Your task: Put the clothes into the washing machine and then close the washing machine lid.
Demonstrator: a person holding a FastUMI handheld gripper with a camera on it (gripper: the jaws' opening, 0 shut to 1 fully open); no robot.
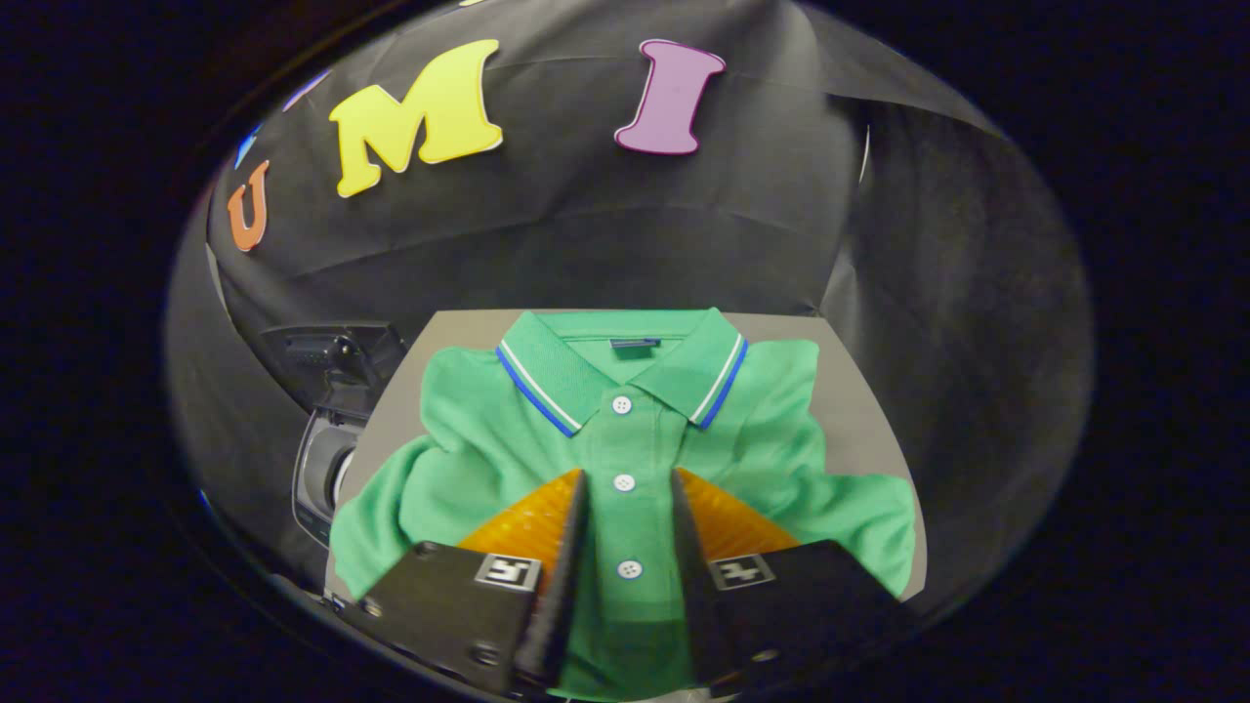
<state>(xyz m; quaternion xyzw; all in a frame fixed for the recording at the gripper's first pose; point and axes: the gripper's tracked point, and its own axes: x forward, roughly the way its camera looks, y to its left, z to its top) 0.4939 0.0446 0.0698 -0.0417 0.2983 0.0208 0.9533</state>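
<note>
1. The gripper (625, 488) hangs low over the shirt with its fingers parted to a moderate gap; the buttoned front strip lies between them, and nothing is pinched; whether the tips already touch the cloth cannot be told.

2. The green polo shirt (771, 420) lies folded and face up on the grey table top (859, 410), collar away from the fingers, sleeves spilling a little toward both sides; the placket buttons (624, 481) run straight up the gap between the fingers.

3. By my reckoning it is light, soft and limp (knit cotton, by the look); it will sag and unfold once lifted, so a grip on one layer alone would likely trail the rest across the table; a pinch that gathers several folded layers should carry it better.

4. The placket, doubled and stitched, looks the firmest spot near the fingers; the buttons are hard and smooth, so closing on cloth between two of them seems safer than on a button.

5. Farther on, the striped collar (547, 386) is stiffer and thicker, a fair alternative hold.

6. Beyond the table's left corner stands the washing machine (327, 459), lower than the table, its lid (332, 356) apparently raised; the shirt is well apart from it.
</note>
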